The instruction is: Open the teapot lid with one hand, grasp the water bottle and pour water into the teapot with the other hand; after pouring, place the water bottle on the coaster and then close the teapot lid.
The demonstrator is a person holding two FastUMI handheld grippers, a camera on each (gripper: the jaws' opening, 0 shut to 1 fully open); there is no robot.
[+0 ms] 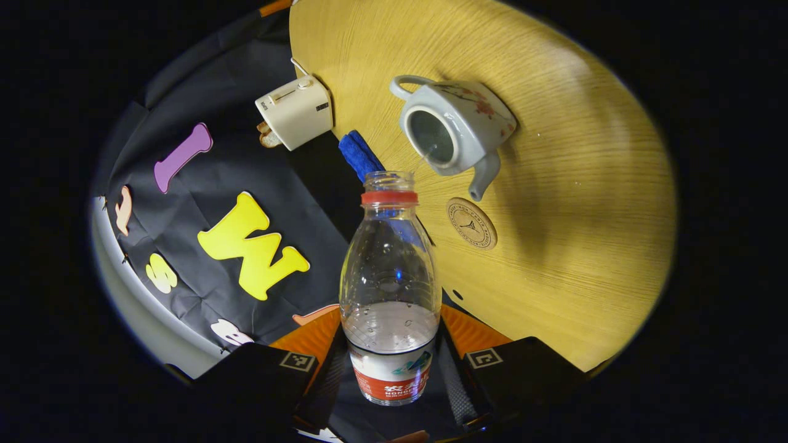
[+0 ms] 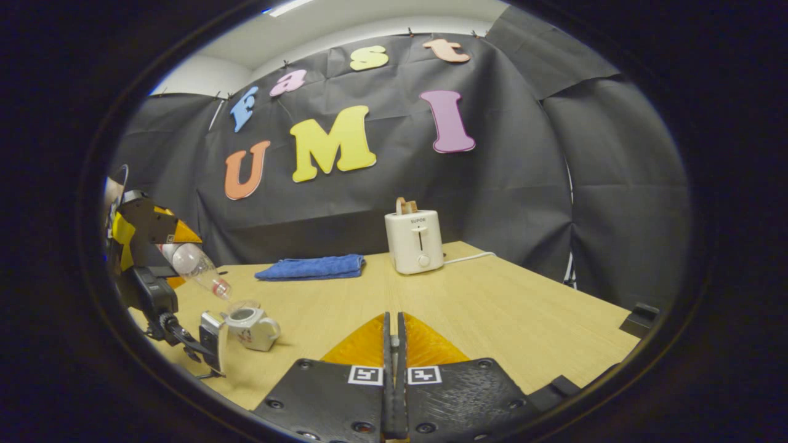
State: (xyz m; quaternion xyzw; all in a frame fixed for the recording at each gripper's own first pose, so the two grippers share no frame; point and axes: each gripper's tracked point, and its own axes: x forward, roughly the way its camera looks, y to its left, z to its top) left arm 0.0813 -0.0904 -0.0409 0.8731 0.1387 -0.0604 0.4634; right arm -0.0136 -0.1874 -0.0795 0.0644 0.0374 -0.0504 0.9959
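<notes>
Water bottle tilted over open teapot, pouring.

The left gripper (image 1: pixel 389 375) pinched the water bottle (image 1: pixel 389 283) at its base, long axis tipped mouth-down toward the teapot (image 1: pixel 454 130) on the wooden table (image 1: pixel 585 234). The right gripper (image 2: pixel 394 369) had its fingers pressed together, holding nothing visible.

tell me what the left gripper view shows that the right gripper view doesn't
Left gripper view's own: the round wooden coaster beside the spout, a thin stream of water entering the open white ceramic teapot, and a close look at the left gripper clamped on the clear plastic water bottle.
Right gripper view's own: the right gripper, shut with nothing between its fingers, and the white cord running from the cream toaster.
Shared: teapot, tilted bottle, toaster, folded blue cloth, light wooden table.
</notes>
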